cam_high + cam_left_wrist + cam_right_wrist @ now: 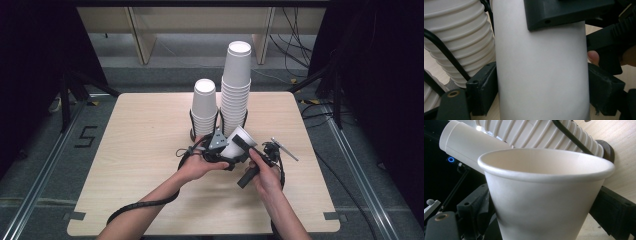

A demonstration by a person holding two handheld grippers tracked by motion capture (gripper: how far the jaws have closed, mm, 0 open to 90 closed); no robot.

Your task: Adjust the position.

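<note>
The pale wooden tabletop sits in a dark room with cables on the floor behind it. On it stand two stacks of white paper cups, each in a black wire holder: a short stack and a tall stack just beside it. You hold one loose cup tilted in the air, in front of the stacks. Your left gripper has its jaws squeezed on the cup's side. Your right gripper has its jaws around the cup too, and they look like they press on it. It looks like you are passing the cup from hand to hand. Next, one gripper should let go gently, so the cup is not crushed.
</note>
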